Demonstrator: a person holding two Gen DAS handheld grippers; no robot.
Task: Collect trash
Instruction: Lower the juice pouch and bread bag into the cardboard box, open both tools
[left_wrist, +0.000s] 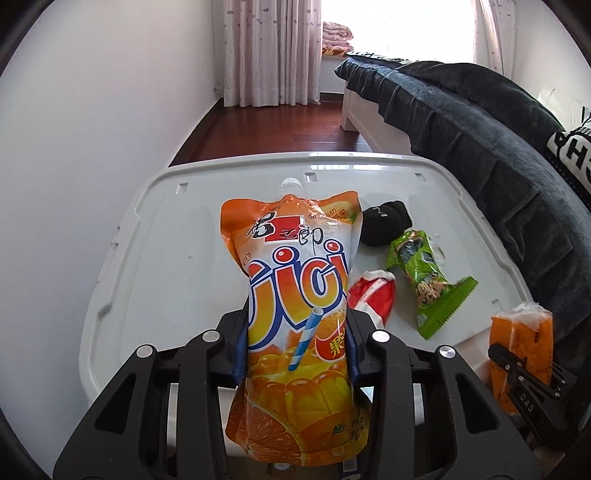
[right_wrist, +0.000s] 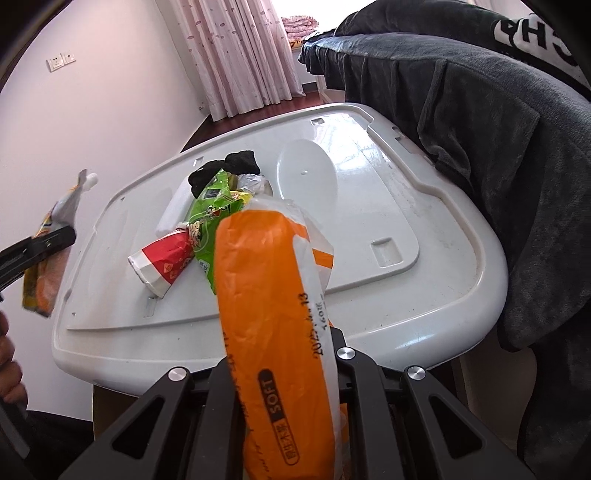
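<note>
My left gripper (left_wrist: 295, 347) is shut on an orange jelly-drink pouch (left_wrist: 295, 295) with a white cap, held upright above the white plastic lid (left_wrist: 166, 258); the pouch also shows in the right wrist view (right_wrist: 44, 266). My right gripper (right_wrist: 280, 354) is shut on an orange and white tissue pack (right_wrist: 269, 295), which also shows in the left wrist view (left_wrist: 521, 343). On the lid lie a green snack wrapper (left_wrist: 424, 273) (right_wrist: 210, 214), a red and white crushed paper cup (left_wrist: 373, 295) (right_wrist: 162, 262) and a black cloth item (left_wrist: 384, 221) (right_wrist: 229, 166).
The white lid (right_wrist: 406, 295) tops a container beside a bed draped with a dark blanket (left_wrist: 480, 140) (right_wrist: 517, 166). A white wall (left_wrist: 92, 147) is on the left. Pink curtains (left_wrist: 273, 51) and wooden floor (left_wrist: 277, 129) lie beyond.
</note>
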